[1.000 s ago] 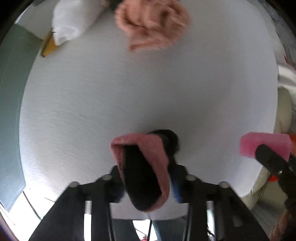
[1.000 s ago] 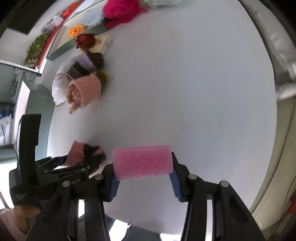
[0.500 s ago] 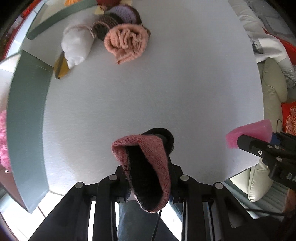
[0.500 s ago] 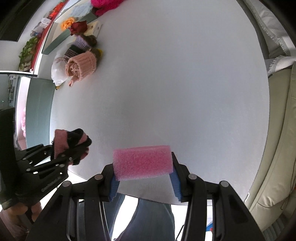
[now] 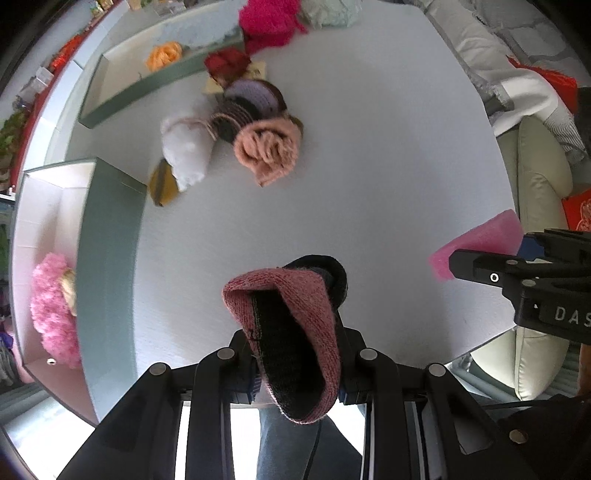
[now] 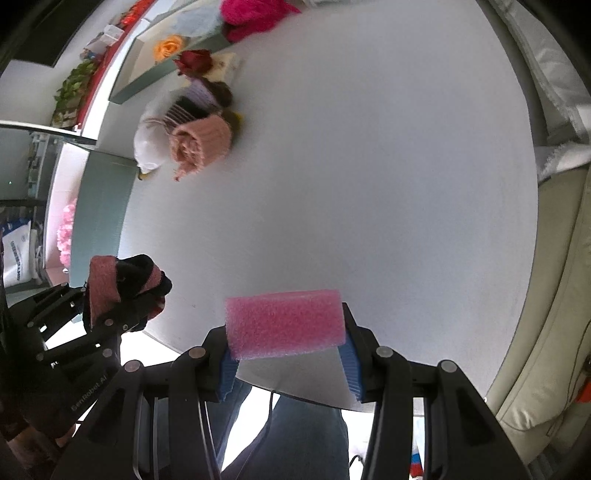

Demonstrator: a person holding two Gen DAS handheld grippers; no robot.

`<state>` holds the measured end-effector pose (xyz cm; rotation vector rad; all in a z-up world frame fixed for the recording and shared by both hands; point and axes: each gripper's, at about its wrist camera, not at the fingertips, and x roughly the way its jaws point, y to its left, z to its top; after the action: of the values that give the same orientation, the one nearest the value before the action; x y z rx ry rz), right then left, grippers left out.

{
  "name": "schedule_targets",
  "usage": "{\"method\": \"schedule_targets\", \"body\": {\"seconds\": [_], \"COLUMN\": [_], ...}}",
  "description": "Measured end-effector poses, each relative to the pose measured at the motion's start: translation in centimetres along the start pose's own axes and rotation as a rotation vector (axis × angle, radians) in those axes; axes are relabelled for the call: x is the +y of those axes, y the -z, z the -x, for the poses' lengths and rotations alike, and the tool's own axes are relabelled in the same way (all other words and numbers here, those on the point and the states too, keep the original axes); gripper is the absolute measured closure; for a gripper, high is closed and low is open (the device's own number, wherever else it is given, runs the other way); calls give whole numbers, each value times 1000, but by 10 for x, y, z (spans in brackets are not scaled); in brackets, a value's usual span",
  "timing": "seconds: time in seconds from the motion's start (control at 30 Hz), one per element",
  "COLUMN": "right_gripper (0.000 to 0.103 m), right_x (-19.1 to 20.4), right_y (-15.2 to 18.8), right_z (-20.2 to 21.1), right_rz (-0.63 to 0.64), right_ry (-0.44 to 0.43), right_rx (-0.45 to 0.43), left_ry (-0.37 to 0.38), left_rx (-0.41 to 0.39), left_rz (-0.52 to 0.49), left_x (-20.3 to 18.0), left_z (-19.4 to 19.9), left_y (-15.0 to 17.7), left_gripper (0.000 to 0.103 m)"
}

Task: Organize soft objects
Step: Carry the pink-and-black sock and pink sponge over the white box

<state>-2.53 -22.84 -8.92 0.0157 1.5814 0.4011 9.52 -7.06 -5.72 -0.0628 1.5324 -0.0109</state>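
My left gripper (image 5: 299,365) is shut on a pink and black knit sock (image 5: 295,332), held above the near edge of the white table (image 5: 369,184); it also shows in the right wrist view (image 6: 122,288). My right gripper (image 6: 288,350) is shut on a pink foam sponge (image 6: 284,323), also above the near edge; the sponge shows in the left wrist view (image 5: 480,240). A pile of soft things lies far left on the table: a peach rolled knit (image 5: 267,147), a white pouch (image 5: 186,147), striped and purple knits (image 5: 247,103).
A green-walled box (image 5: 107,251) at the left holds a fluffy pink item (image 5: 53,306). A second green box (image 5: 147,81) at the back holds an orange flower (image 5: 164,55). A red rose (image 5: 227,64), magenta fluff (image 5: 267,22) and a sofa (image 5: 539,177) at the right.
Both grippers have pulled back and up from the table with their loads. More of the table, the pile and the boxes has come into view.
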Motion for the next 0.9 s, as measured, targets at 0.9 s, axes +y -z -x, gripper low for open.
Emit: {"method": "schedule_targets", "body": {"seconds": [0.9], "right_gripper": [52], "right_x": [66], "right_y": [-9], "right_z": [-9], "right_rz": [-76], "right_ry": [20], "right_rx": [-38], "left_ry": [34], "left_rx": [-46], "left_rz": [-144], "left_x": [62], "left_z": [3], "left_y": [22], "left_gripper": [73]}}
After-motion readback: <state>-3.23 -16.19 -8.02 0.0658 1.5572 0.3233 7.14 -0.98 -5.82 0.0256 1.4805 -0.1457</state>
